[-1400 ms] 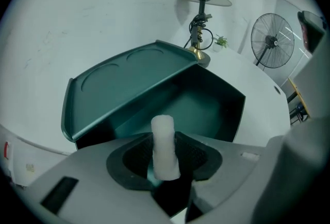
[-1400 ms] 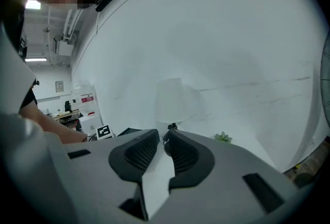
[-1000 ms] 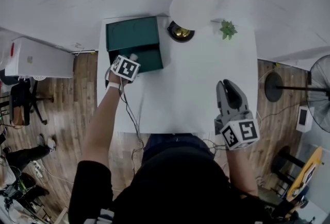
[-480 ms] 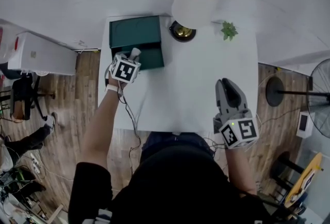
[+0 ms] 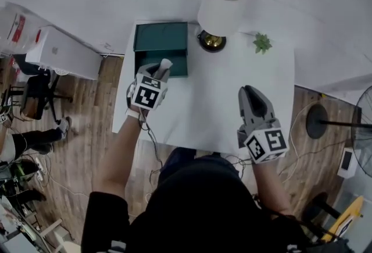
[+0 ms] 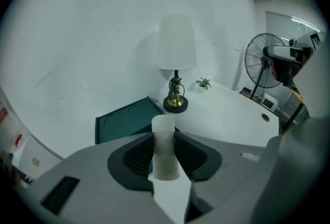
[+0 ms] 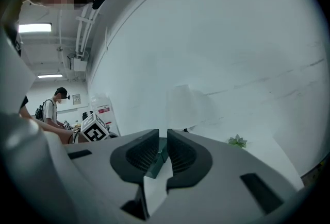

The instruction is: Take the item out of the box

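The jaws of the right gripper [image 5: 250, 92] are closing on nothing, while the left gripper [image 6: 165, 141] jaws pinch the white roll [image 6: 165, 151] up over the desk [image 5: 215, 103], close by the green box [image 5: 161, 41], and a weak pinch could let it fall.

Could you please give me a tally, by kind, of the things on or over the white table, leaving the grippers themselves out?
Green box, open: 1
Table lamp: 1
Small green plant: 1
White cylinder, held in the left gripper above the table: 1
Total: 4
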The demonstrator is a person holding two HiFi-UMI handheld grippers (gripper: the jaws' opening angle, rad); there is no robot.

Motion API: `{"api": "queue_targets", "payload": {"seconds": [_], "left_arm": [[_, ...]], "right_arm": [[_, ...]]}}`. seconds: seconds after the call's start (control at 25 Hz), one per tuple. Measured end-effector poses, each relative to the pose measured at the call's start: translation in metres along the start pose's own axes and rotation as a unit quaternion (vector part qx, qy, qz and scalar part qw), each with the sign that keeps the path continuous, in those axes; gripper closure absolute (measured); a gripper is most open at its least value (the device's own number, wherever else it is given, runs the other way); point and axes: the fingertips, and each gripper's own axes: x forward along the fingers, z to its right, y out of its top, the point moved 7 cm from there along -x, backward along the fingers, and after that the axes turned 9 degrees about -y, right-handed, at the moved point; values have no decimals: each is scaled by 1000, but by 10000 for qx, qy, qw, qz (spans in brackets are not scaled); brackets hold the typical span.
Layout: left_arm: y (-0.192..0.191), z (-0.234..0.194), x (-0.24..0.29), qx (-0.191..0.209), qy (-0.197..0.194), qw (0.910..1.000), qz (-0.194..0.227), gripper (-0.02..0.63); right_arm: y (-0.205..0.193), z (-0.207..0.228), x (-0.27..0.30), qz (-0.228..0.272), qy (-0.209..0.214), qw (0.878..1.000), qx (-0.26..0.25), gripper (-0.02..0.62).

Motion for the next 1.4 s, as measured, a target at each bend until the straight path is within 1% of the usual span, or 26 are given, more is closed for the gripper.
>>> {"api": "queue_targets", "payload": {"seconds": [0.12, 0.36, 0.6, 0.8, 0.96, 1.16, 1.28, 1.4], "left_arm": [[-2, 23, -3, 14, -10, 10000, 6, 483], [-11, 58, 5, 114, 36, 9999, -77, 483], [-26, 89, 24, 157, -83, 9995, -280, 483], [-37, 109, 45, 117, -168, 9988, -436, 483], [-45, 123, 67, 65, -237, 9979, -596, 483], [-55, 129, 98, -5, -182, 9968, -778, 483], [-63, 130, 110, -197, -183, 9955, -909, 482], [-69, 133, 121, -375, -271, 9936, -1035, 482]], "right_arm": [[-1, 4, -5, -13, 110, 9999, 74, 545], [-1, 13, -14, -37, 272, 9996, 66, 546], [-2, 29, -26, -84, 243, 9996, 69, 546], [-6, 43, -37, -108, 163, 9998, 69, 548], [-7, 53, -47, -109, 87, 9999, 69, 548], [-9, 70, -58, -137, -59, 9999, 80, 549], [-12, 76, -68, -178, -161, 9997, 104, 549], [-13, 83, -71, -207, -218, 9995, 119, 549]]}}
